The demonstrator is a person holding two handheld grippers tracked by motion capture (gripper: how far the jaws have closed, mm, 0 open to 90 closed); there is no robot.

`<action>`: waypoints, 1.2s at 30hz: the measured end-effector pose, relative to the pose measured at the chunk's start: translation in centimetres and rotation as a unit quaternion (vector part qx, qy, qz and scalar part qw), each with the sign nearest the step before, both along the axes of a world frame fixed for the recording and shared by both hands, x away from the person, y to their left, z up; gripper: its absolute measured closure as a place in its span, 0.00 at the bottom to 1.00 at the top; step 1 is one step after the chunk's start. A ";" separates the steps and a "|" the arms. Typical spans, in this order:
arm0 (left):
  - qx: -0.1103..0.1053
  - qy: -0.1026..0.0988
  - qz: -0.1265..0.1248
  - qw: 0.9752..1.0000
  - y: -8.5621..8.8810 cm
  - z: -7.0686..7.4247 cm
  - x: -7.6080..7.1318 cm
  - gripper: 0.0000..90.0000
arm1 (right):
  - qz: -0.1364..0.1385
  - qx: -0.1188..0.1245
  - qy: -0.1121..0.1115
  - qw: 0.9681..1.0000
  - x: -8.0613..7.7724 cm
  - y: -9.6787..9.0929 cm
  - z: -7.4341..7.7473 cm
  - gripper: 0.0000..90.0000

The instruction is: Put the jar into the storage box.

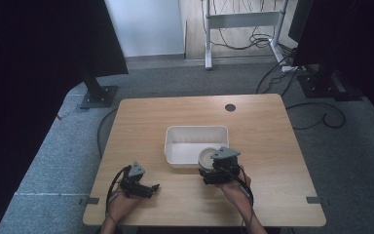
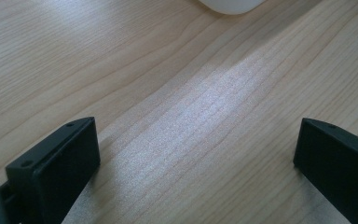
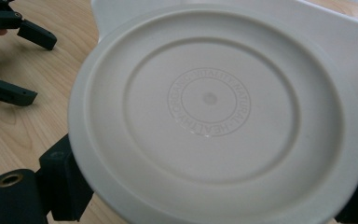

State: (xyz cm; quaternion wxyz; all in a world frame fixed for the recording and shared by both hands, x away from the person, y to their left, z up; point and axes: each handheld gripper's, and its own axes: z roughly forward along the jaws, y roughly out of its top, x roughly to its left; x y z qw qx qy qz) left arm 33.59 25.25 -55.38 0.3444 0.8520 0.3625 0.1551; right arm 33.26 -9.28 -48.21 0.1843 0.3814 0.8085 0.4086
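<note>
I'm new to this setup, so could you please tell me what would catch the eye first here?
The round white plate clamped in the right gripper, tilted at the near edge of the white tub mid-table. Next, the left gripper, open and holding nothing, low over the wooden table near its front left.

Your right claw's (image 1: 213,168) plate (image 3: 214,116) hides most of the bin (image 3: 335,42); the lower frame edge cuts off its rim.
</note>
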 end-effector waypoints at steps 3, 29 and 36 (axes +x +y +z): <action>0.000 0.000 0.000 1.000 0.0 0.0 0.0 0.00 | 0.000 0.004 -0.002 1.000 0.3 0.2 0.1 0.11; 0.000 -0.001 -0.002 1.000 0.0 0.0 0.0 0.00 | -0.005 -0.013 -0.004 1.000 2.8 2.8 0.3 0.11; 0.000 -0.001 -0.002 1.000 0.0 0.0 0.0 0.00 | -0.010 -0.011 -0.005 1.000 3.5 3.2 0.2 0.11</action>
